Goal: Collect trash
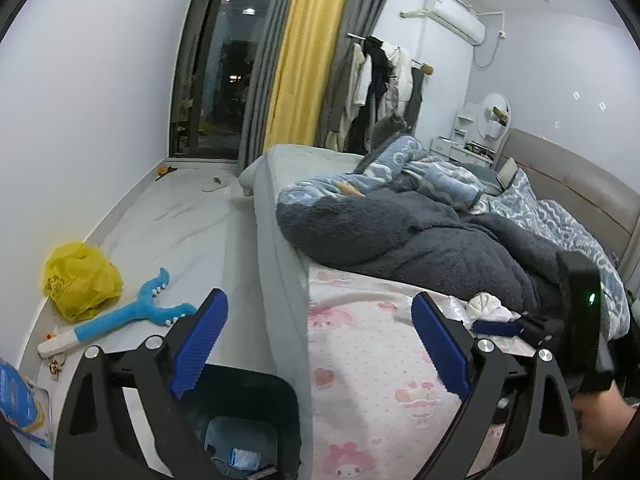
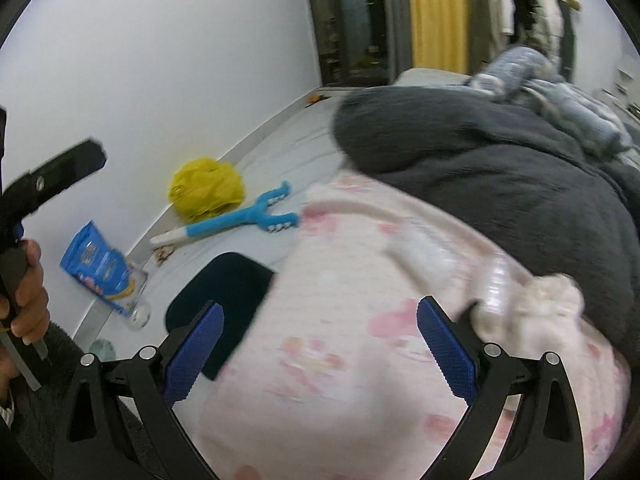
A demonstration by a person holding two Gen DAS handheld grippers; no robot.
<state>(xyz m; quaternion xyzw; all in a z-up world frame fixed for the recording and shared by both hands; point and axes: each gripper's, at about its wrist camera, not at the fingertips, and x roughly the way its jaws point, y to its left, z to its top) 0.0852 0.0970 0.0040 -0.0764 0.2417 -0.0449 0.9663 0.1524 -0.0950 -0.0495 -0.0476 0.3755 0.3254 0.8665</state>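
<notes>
We see crumpled white tissue wad (image 2: 536,304) on pink cartoon bedsheet (image 2: 360,320), just right of our empty, wide-open right gripper (image 2: 320,344). Right gripper nearer. Left gripper (image 1: 320,344) also open and empty, above black trash bin (image 1: 256,408) beside bedsheet.

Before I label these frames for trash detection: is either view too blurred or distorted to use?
Left wrist view: sharp, strong fisheye bending of the bed edge, crumpled white tissue clear, dark night window. Right wrist view: motion blur smears the pink patterned bedsheet and the tissue; the yellow plastic bag stays readable.
</notes>
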